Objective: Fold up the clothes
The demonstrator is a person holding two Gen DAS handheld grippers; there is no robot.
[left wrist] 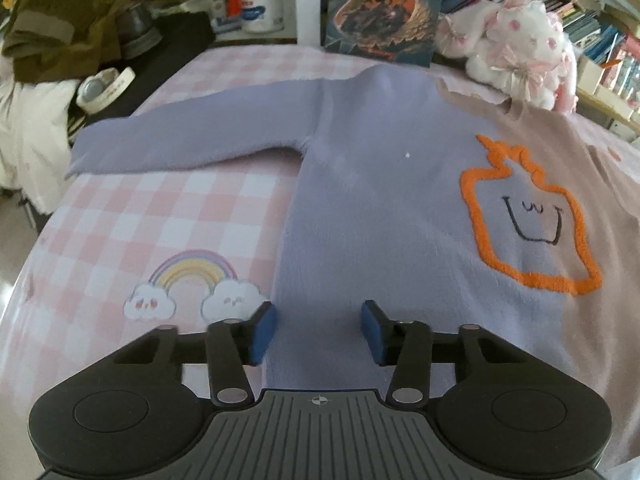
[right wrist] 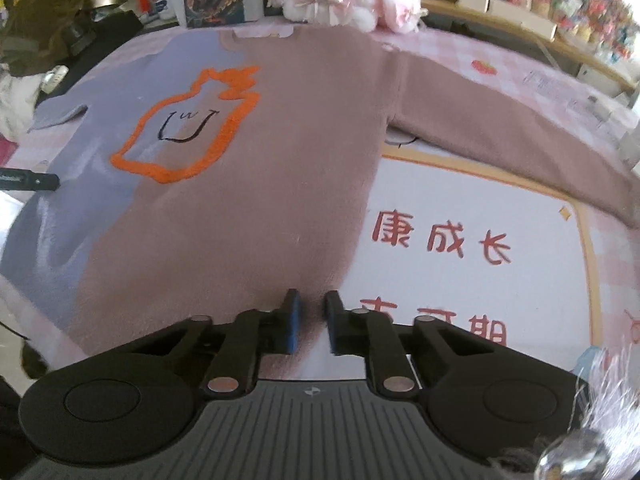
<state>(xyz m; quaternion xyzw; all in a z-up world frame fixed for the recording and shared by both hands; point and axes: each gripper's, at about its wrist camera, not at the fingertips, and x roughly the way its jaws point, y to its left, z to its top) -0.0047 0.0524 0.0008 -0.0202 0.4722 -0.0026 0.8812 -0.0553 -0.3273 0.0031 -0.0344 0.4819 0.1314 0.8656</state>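
Observation:
A two-tone sweater (left wrist: 380,208) lies flat, front up, on a pink checked blanket (left wrist: 160,208). Its left half is lilac, its right half dusty pink (right wrist: 280,168), with an orange outlined smiling figure (left wrist: 528,224) in the middle. Both sleeves are spread out sideways. My left gripper (left wrist: 319,332) is open, its blue pads straddling the lilac hem near the left bottom corner. My right gripper (right wrist: 311,322) is open with a narrow gap, over the pink hem near the right bottom corner (right wrist: 320,300). The left gripper's finger shows at the left edge of the right wrist view (right wrist: 32,181).
A white and pink plush toy (left wrist: 516,44) and a picture book (left wrist: 384,8) stand behind the collar. Bookshelves (left wrist: 580,12) fill the back right. An olive jacket (left wrist: 60,20) and clutter lie at the back left. A printed panel with red characters (right wrist: 460,248) lies right of the sweater.

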